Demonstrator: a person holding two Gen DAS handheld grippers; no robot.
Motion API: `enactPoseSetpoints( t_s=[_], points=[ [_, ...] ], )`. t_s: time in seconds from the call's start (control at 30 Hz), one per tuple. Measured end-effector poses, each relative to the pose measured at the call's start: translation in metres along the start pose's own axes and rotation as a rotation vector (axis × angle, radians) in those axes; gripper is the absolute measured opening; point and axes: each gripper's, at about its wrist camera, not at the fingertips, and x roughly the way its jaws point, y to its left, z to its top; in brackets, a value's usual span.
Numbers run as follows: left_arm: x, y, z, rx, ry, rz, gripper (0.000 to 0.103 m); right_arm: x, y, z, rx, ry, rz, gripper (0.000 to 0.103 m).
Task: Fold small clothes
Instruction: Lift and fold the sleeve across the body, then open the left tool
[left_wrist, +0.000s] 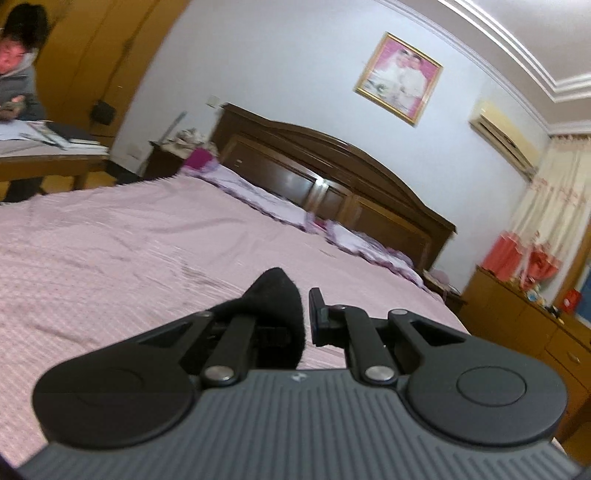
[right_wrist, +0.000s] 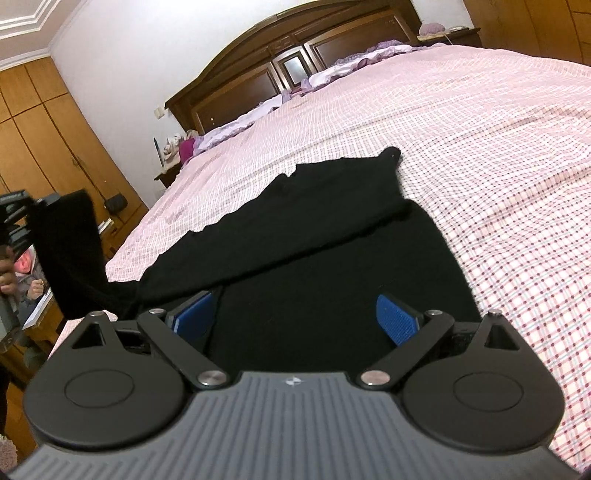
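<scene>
**Left gripper lifts a corner of the black cloth**

The left gripper (left_wrist: 306, 317) pinches a bit of the black cloth (right_wrist: 332, 236) and holds it up at 9 o'clock in the right view. The right gripper (right_wrist: 295, 317) is spread wide with nothing in it, just above the cloth. The cloth lies on the pink bed (right_wrist: 480, 129). It looks soft, light and floppy. Grab it by an edge or corner.

Soft, even indoor light filled both views, casting no hard shadows on the bed (right_wrist: 480, 155). The left wrist view was smeared by motion blur, the framed picture (left_wrist: 399, 75) and headboard (left_wrist: 332, 173) soft. Fisheye distortion bent the ceiling moulding (left_wrist: 517, 48). The black garment (right_wrist: 314, 236) showed almost no detail.
</scene>
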Motion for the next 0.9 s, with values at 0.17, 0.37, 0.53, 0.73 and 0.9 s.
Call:
enactPoseSetpoints(
  t_s=[0.17,0.37,0.53,0.73,0.9],
  points=[
    [0.024,-0.032,-0.024,0.036,0.058,-0.048,0.011,-0.002,-0.005,0.000,-0.009,-0.026,0.000,0.098],
    [0.053,-0.058,-0.066,0.077,0.154,-0.089,0.011,-0.002,-0.014,-0.001,0.012,-0.032,0.007,0.098],
    [0.075,-0.069,-0.108,0.095,0.254,-0.104,0.011,0.000,-0.023,-0.002,0.039,-0.033,0.002,0.098],
    [0.096,-0.063,-0.150,0.091,0.379,-0.083,0.011,0.002,-0.030,-0.004,0.058,-0.032,-0.004,0.098],
    [0.107,-0.058,-0.169,0.086,0.452,-0.066,0.011,0.005,-0.033,-0.005,0.065,-0.026,-0.006,0.098]
  ],
)
